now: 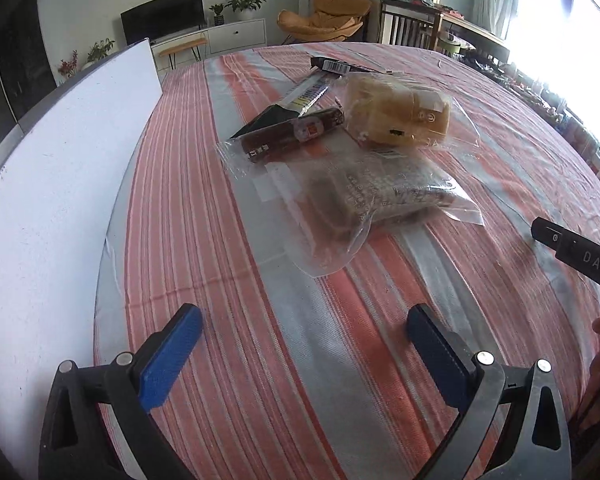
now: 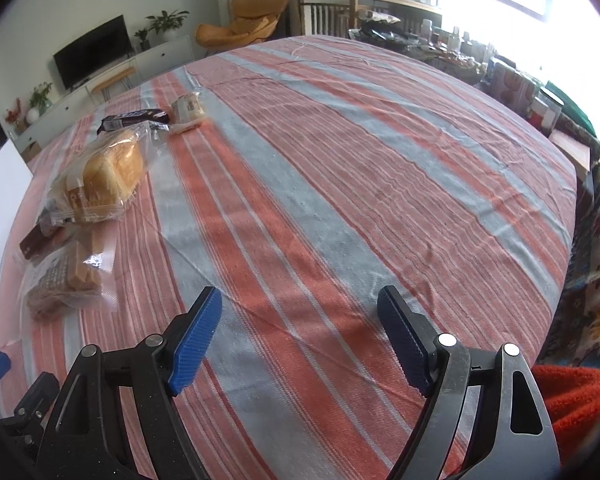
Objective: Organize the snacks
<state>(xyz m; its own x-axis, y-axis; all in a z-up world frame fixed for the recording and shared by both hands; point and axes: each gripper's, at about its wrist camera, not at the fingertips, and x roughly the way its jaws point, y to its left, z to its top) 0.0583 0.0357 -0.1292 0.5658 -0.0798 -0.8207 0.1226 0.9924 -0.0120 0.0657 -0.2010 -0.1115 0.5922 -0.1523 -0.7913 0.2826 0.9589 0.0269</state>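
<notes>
both grippers, left gripper (image 1: 304,344) and right gripper (image 2: 300,336), are hovering wide open, holding nothing; bagged snacks (image 1: 356,196) are lying mid-frame on the striped tablecloth (image 1: 228,240), bread bag (image 2: 104,176) sitting left.

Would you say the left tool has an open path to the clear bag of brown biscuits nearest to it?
Probably yes. The left tool is open and points at the biscuit bag, with only bare striped tablecloth between them. The sausage stick and bread loaf lie beyond it.
</notes>
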